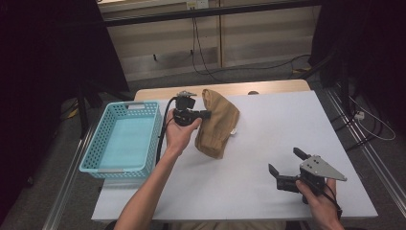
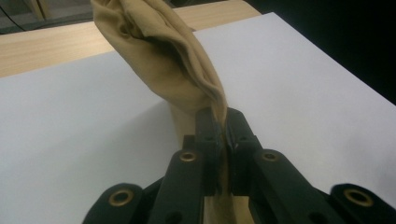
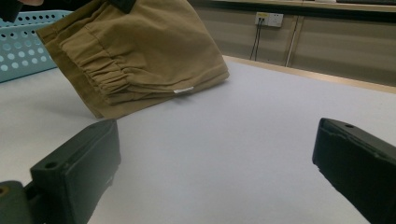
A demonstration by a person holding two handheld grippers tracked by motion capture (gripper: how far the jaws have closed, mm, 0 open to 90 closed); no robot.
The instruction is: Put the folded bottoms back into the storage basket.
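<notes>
Left gripper [image 1: 207, 114] clamped on one edge of the folded tan cotton garment with a gathered elastic waistband [image 1: 216, 123], black jaws pinched tight on a thin fold of cloth in the left gripper view [image 2: 223, 122]. Garment part-raised, upper edge held up, lower end [image 3: 109, 109] down on the sheet, just right of the light-blue perforated plastic basket [image 1: 125, 139]. Right gripper [image 1: 286, 163] well apart, low at the near right of the table, jaws spread wide with nothing between them [image 3: 215, 163].

Likely aim: into the basket with the garment. Risks from here, as a judgement:
- slim bite on a single fold, so possible slip of the cloth under its own weight on the way up;
- folds loose and hanging, so likely to unfold and drag, or catch on the basket rim [image 1: 158, 125];
- basket light and unheld, so liable to shove or tip under a trailing hem;
- trailing black cable [image 1: 163, 129] beside the basket wall, liable to snag.

Underneath, a smooth white sheet [image 1: 268, 129] over a pale wooden tabletop [image 1: 225, 89], little friction for cloth or basket. Beyond, grey floor, beige wall panels with a socket [image 3: 270, 18] and hanging leads, dark drapes either side.
</notes>
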